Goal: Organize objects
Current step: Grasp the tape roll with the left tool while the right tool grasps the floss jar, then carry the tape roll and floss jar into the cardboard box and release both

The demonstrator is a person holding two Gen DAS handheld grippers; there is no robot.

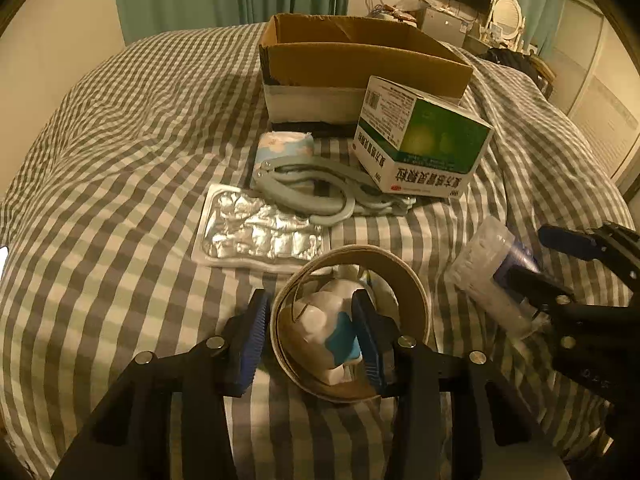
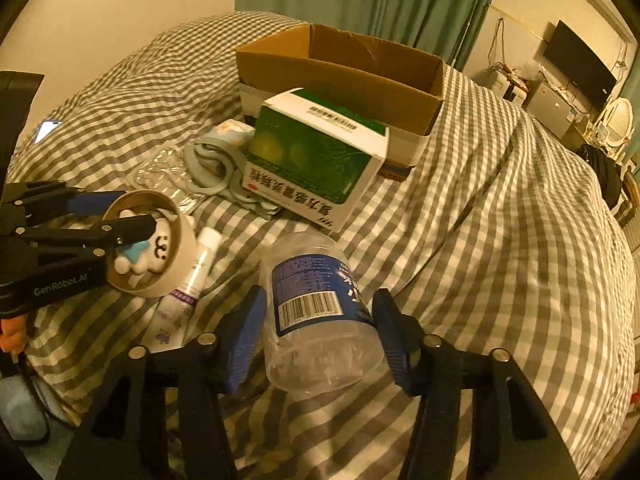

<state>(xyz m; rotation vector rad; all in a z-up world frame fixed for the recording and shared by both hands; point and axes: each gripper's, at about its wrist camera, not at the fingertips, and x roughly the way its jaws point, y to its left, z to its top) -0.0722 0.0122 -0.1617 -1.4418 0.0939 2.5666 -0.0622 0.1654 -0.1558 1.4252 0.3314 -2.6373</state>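
A tape roll [image 1: 352,320] lies on the checked bedspread with a white and blue toy figure [image 1: 328,332] inside its ring. My left gripper [image 1: 312,340] is open, one finger outside the roll's wall and one inside the ring beside the toy; it also shows in the right wrist view [image 2: 120,216]. My right gripper [image 2: 320,332] straddles a clear plastic bottle [image 2: 316,312] with a blue label, lying on the bed; its pads sit at the bottle's sides, contact unclear. An open cardboard box [image 1: 360,64] stands at the back.
A green and white medicine box [image 1: 424,140], grey hand grippers [image 1: 312,192], a foil blister pack [image 1: 260,232] and a tissue pack [image 1: 284,146] lie before the box. A white tube [image 2: 188,284] lies by the tape roll. A phone [image 2: 48,130] lies far left.
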